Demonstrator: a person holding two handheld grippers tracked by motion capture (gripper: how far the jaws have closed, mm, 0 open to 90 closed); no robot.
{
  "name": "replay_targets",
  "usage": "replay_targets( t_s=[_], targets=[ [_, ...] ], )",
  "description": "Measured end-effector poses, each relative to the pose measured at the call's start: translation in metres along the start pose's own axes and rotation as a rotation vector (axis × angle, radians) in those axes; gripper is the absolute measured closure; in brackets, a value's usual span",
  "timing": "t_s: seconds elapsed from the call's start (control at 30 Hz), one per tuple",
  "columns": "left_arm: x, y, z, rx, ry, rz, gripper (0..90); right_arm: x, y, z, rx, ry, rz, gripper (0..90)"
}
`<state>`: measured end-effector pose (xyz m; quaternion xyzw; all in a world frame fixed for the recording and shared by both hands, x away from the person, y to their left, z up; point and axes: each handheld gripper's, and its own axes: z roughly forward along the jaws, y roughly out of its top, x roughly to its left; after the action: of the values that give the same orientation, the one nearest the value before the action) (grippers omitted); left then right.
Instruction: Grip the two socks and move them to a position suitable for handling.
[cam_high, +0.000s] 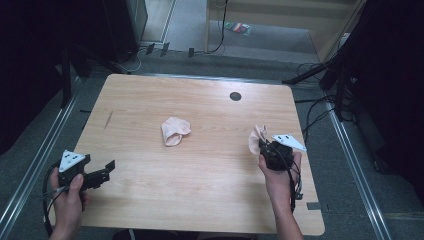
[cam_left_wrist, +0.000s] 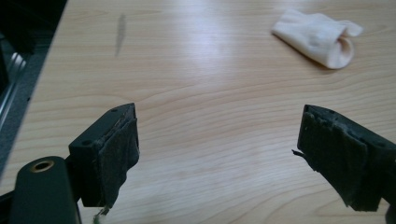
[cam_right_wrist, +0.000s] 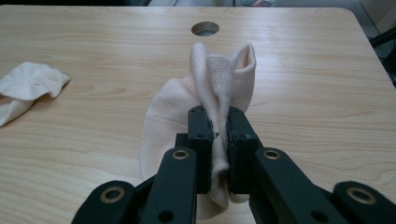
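A: Where is the right gripper (cam_high: 263, 145) in the high view?

B: At the right of the frame, just inside the table's (cam_high: 200, 200) right edge, with the person's right hand (cam_high: 277, 175) wrapped around its body. Its fingers (cam_right_wrist: 201, 140) are pressed together on a pale pink sock (cam_right_wrist: 224, 79). In the right gripper view the knit fabric is pinched between the two black pads, its open cuff stands up above them, and the rest hangs below and behind toward the wood.

A: Is that sock lying on the table?

B: I cannot tell whether its lower end touches the wood. In the high view it shows as a small bunch of cloth (cam_high: 257, 139) at the gripper's tip.

A: And the other sock?

B: A second sock (cam_high: 174, 131) of the same colour lies crumpled near the middle of the table, well apart from both grippers. It appears at the upper right of the left gripper view (cam_left_wrist: 320, 39) and at the left edge of the right gripper view (cam_right_wrist: 28, 88).

A: The left gripper?

B: The left gripper (cam_high: 102, 172) sits at the lower left of the high view, held by the left hand (cam_high: 70, 200), pointing toward the middle of the table. Its fingers (cam_left_wrist: 112, 154) are spread wide with bare wood between them.

A: Anything else on the table?

B: A round hole (cam_high: 235, 96) in the top near the far edge, and a faint dark streak (cam_high: 108, 119) toward the upper left.
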<state>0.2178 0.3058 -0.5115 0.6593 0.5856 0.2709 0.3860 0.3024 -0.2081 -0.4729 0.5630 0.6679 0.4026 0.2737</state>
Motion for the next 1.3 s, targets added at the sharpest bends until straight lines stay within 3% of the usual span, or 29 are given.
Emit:
replay_targets(
  t_s=[0.33, 0.53, 0.73, 0.9, 1.3],
  targets=[
    [-0.039, 0.010, 0.013, -0.002, -0.078, 0.036, 13.2, 0.019, -0.009, -0.014, -0.006, 0.070, 0.005, 83.3],
    [-0.060, 0.014, 0.018, -0.025, -0.105, 0.056, 13.1, 0.031, -0.016, -0.020, -0.007, 0.074, -0.020, 83.3],
    [-0.077, 0.015, 0.023, -0.019, -0.146, 0.075, 11.9, 0.038, -0.022, -0.021, 0.002, 0.102, 0.004, 83.3],
    [-0.091, 0.017, 0.026, -0.030, -0.180, 0.071, 11.6, 0.049, -0.023, -0.023, 0.000, 0.120, -0.005, 83.3],
    [-0.105, 0.013, 0.027, -0.026, -0.213, 0.088, 11.0, 0.070, -0.031, -0.029, 0.000, 0.158, -0.030, 83.3]
  ],
)
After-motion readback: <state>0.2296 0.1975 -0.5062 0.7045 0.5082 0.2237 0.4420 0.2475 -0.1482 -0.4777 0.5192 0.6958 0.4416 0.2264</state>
